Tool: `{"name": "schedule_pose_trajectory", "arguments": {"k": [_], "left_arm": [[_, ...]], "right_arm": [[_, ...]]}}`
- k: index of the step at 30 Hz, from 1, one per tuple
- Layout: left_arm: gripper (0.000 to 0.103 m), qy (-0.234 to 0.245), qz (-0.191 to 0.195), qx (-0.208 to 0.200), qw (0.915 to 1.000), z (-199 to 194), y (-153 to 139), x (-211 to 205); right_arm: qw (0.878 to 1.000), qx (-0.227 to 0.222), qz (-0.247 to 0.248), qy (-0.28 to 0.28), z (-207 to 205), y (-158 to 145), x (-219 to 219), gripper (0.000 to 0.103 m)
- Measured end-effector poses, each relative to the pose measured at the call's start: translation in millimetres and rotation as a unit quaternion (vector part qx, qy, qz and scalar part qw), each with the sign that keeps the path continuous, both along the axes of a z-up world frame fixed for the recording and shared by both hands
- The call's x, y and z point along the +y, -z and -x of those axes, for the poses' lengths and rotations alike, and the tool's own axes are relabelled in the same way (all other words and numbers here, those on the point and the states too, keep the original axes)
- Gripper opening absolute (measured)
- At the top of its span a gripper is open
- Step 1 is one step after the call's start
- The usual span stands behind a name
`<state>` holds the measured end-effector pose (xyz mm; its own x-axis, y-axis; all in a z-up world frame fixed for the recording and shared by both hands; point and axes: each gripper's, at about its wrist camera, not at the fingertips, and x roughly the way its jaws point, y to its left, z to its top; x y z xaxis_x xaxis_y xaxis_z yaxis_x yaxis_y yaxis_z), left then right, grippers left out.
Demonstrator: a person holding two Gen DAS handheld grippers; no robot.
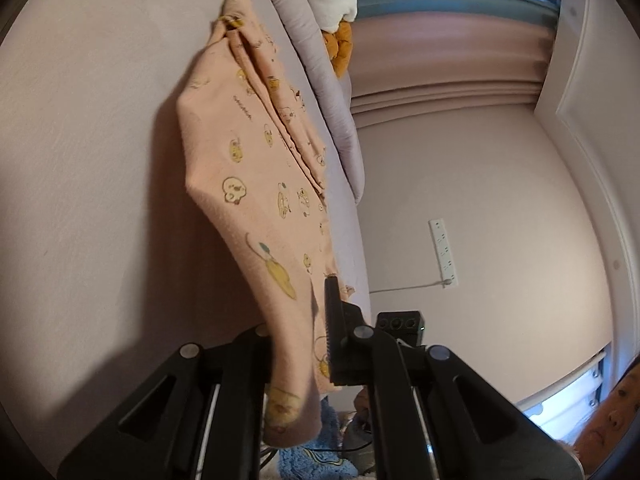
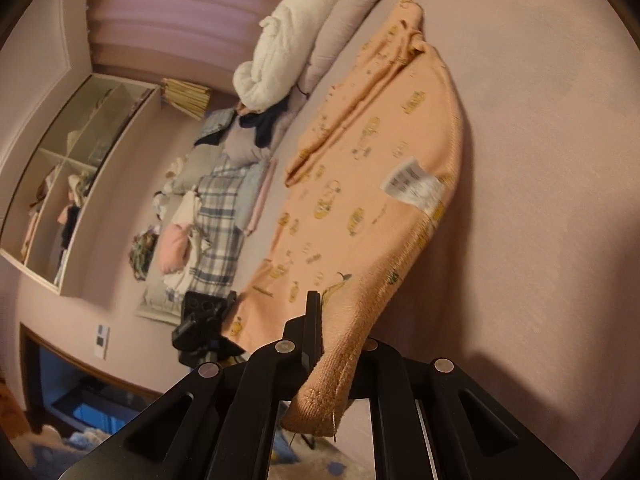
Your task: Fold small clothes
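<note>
A small peach garment (image 1: 256, 184) printed with yellow cartoon figures lies stretched across the pale bed sheet (image 1: 80, 160). My left gripper (image 1: 316, 328) is shut on one near corner of it, the cloth pinched between the black fingers (image 1: 332, 320). In the right wrist view the same peach garment (image 2: 360, 200) shows its inner side with a white care label (image 2: 414, 184). My right gripper (image 2: 324, 340) is shut on its ribbed hem corner, which hangs out below the jaws. The far end of the garment rests bunched on the sheet.
A grey rolled duvet (image 1: 320, 92) and white fluffy blanket (image 2: 288, 44) run along the bed's far side, with a pile of folded clothes (image 2: 216, 224) beyond. A wall shelf (image 2: 72, 176), a power strip (image 1: 443, 252) and pink curtains (image 1: 440, 60) are behind. The other gripper (image 2: 200, 328) shows left.
</note>
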<state>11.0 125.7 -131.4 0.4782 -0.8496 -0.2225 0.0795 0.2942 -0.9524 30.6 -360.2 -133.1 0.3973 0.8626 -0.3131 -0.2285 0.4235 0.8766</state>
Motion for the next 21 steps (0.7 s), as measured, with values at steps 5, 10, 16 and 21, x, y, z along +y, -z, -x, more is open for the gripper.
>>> {"name": "schedule_pose_trajectory", "arguments": {"k": [5, 10, 16, 21], "left_arm": [[0.005, -0.013, -0.013, 0.011, 0.9998, -12.0, -2.7, -2.4], [0.003, -0.02, -0.002, 0.0, 0.9998, -21.5, -14.6, -0.5], [0.001, -0.021, 0.046, -0.032, 0.9982, -44.8, -22.7, -2.9], [0.001, -0.024, 0.063, -0.035, 0.9971, -72.6, -24.6, -7.6]], "right_arm": [[1.0, -0.011, -0.003, 0.0, -8.7, -7.8, 8.8, 0.008], [0.999, -0.041, -0.001, 0.013, -19.5, -25.6, 11.6, 0.008], [0.997, -0.068, -0.002, 0.019, -38.4, -40.3, 14.6, 0.008], [0.998, -0.066, -0.003, 0.018, -51.8, -38.9, 17.2, 0.008]]}}
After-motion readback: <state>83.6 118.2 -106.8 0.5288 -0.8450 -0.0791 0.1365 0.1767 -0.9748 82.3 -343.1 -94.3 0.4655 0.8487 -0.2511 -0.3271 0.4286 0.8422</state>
